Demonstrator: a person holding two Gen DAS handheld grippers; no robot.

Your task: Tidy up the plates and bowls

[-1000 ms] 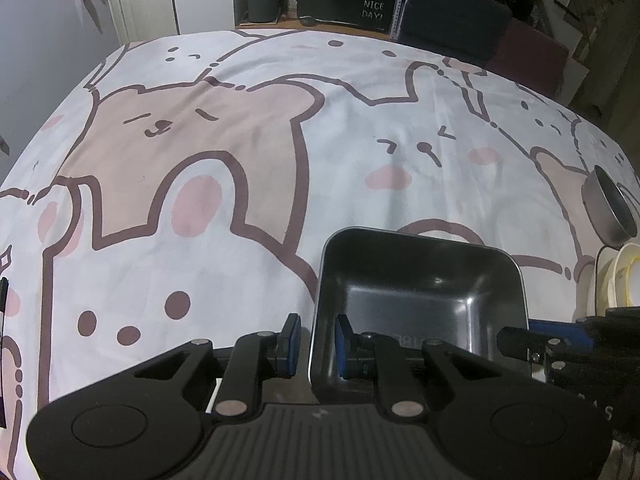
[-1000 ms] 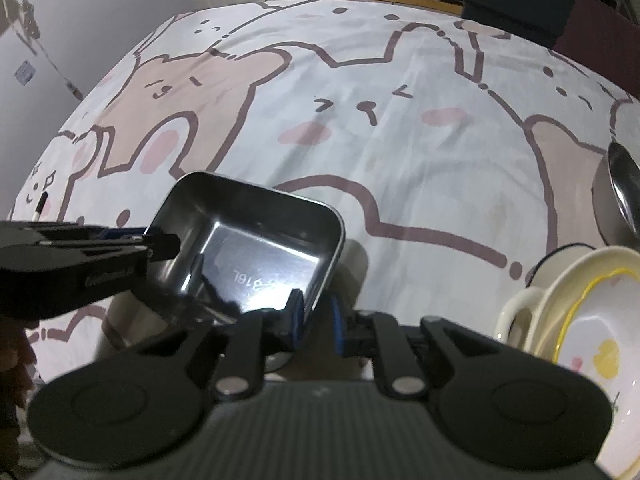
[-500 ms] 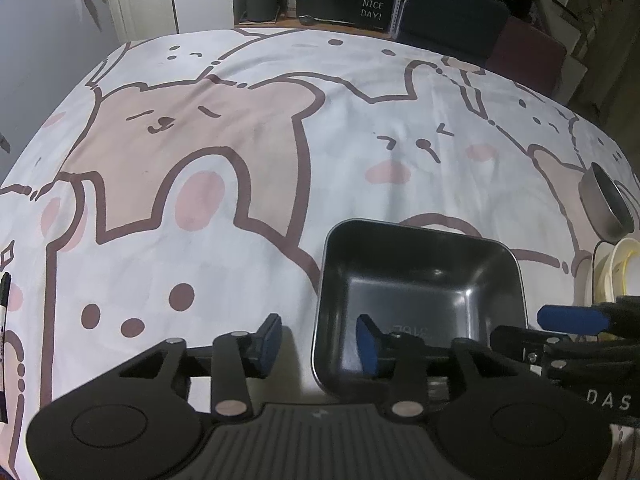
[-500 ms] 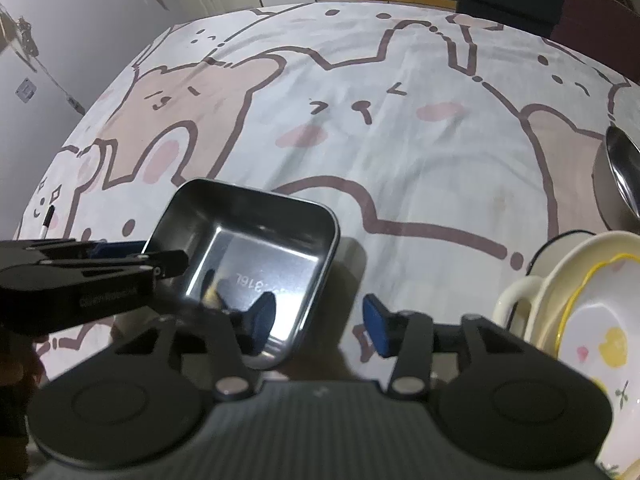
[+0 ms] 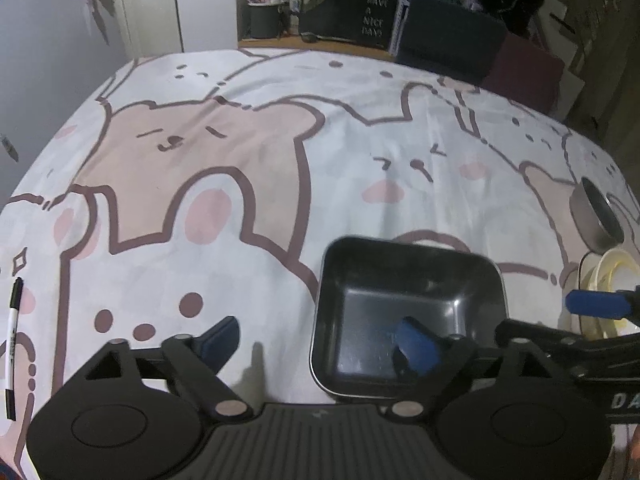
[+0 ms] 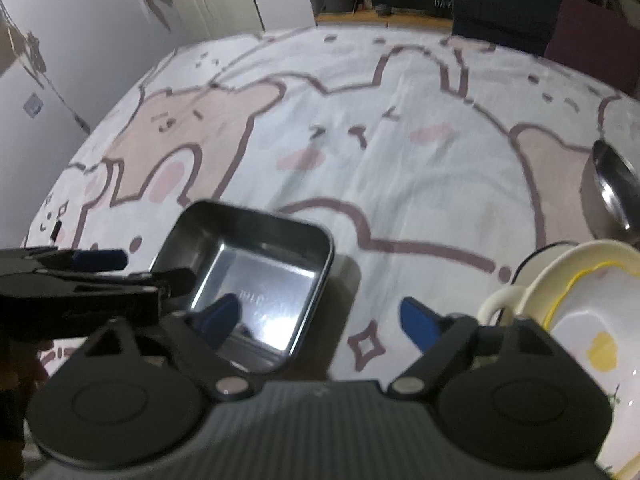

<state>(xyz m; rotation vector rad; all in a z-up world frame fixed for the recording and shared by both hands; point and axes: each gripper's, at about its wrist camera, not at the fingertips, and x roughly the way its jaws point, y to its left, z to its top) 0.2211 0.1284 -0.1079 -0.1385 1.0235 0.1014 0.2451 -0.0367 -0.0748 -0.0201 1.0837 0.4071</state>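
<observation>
The left gripper (image 5: 320, 344) tilts steeply downward, its jaws having just been opening, now spread wide with neither pad pressing on anything. The right gripper (image 6: 320, 320) is pitched alike, its jaws also just opened wide, gripping nothing.

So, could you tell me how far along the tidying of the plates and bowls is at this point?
Done: the square metal tray sits on the tablecloth. In hand: nothing; the left gripper and right gripper have just been opening, each straddling a wall of the tray without pressing it. Left: the round steel bowl and the cream dishes at the right edge remain a loose cluster.
</observation>
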